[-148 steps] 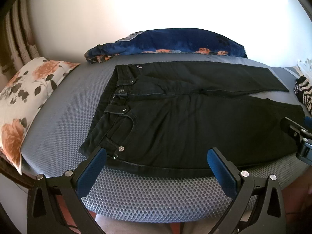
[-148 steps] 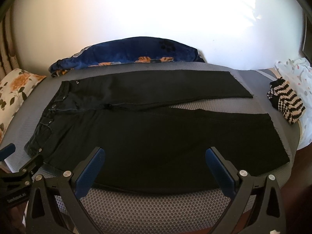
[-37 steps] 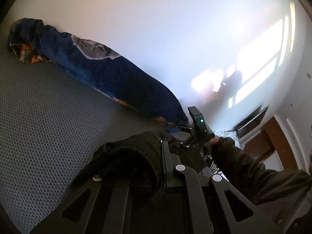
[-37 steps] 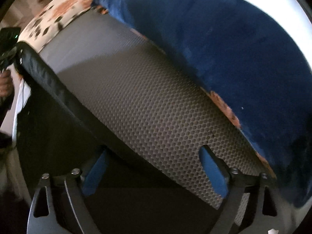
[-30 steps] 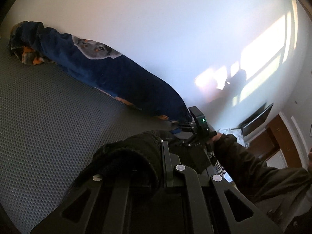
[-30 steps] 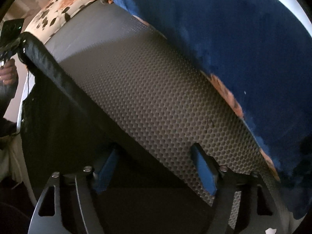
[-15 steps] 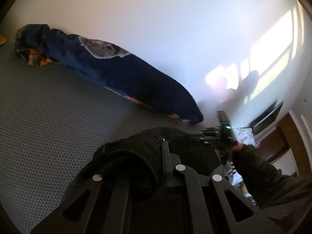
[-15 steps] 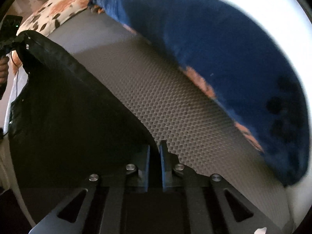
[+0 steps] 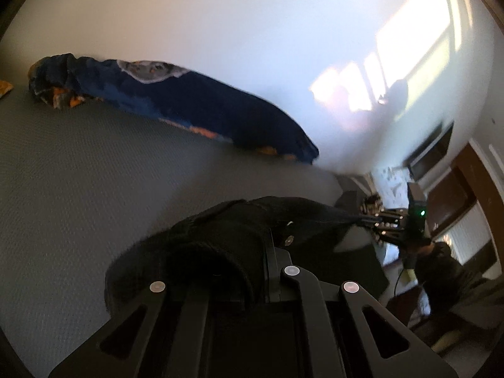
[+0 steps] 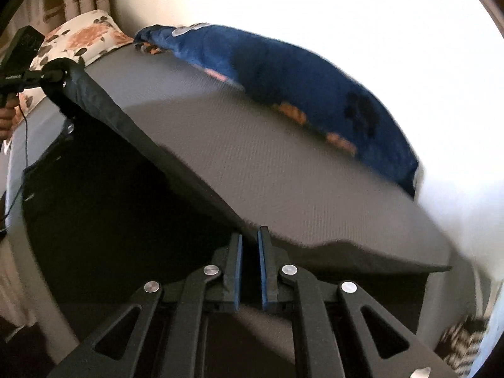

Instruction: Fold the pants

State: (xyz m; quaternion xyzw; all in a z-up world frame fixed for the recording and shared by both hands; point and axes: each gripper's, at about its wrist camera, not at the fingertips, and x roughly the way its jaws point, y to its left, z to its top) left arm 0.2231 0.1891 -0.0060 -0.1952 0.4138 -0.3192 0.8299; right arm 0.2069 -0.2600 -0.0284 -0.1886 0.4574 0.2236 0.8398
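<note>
The black pants [image 9: 220, 236] hang stretched between my two grippers above the grey mesh bed [image 9: 78, 189]. In the left wrist view my left gripper [image 9: 269, 240] is shut on the bunched waistband, which drapes over its left finger. From there the cloth runs right to my right gripper [image 9: 382, 222], held by a person's hand [image 9: 415, 252]. In the right wrist view my right gripper [image 10: 249, 236] is shut on the edge of a pant leg [image 10: 94, 173]. That taut edge runs up-left to my left gripper [image 10: 53, 74].
A rolled dark blue blanket [image 10: 299, 72] lies along the far side of the bed against the white wall. A floral pillow [image 10: 85, 36] sits at the bed's left end. A black-and-white striped item [image 10: 463, 340] lies at the bed's right end. Brown wooden furniture [image 9: 456, 198] stands beyond the bed.
My right gripper has shut on the pant leg edge and swung up and away, pulling the cloth taut. The left gripper, still shut on the waistband, shifted a little.
</note>
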